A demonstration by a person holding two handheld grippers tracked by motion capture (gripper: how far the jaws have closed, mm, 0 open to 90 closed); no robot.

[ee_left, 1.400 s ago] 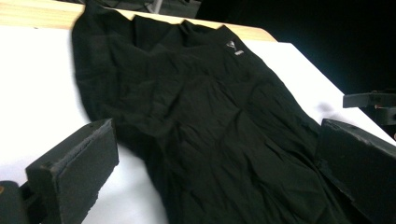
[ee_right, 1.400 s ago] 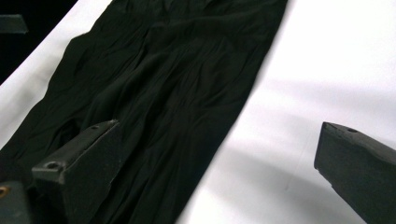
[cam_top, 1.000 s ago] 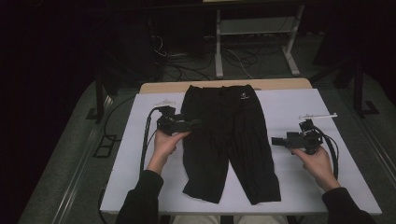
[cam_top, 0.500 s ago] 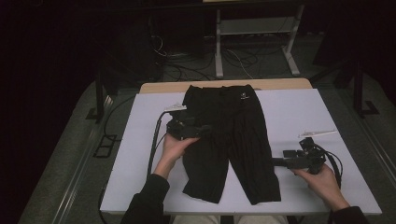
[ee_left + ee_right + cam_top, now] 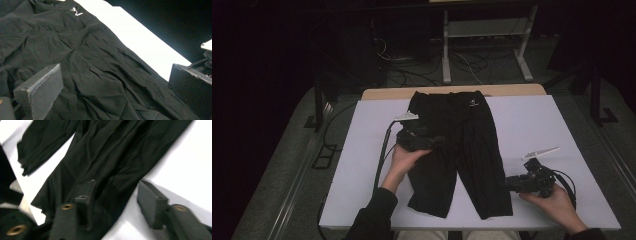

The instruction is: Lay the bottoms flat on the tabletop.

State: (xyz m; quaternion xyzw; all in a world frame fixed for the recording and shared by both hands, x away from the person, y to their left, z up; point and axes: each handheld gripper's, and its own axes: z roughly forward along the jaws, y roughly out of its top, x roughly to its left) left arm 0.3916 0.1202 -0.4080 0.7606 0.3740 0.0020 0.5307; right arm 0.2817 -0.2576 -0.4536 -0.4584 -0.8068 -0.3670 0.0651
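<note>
Nothing is folded yet: shorts lie flat under the parted left tongs; right tongs (apparently released) straddle the hem.

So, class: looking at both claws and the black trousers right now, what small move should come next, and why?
Probably close the right claw on the outer edge of the black trousers leg. Its jaws stand open astride that edge near the hem. The left claw is also open, over the other leg.

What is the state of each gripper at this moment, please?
Left gripper: open, fingers wide apart above the black trousers, holding nothing.
Right gripper: open, fingers either side of the trouser leg's edge, not closed on it.
</note>
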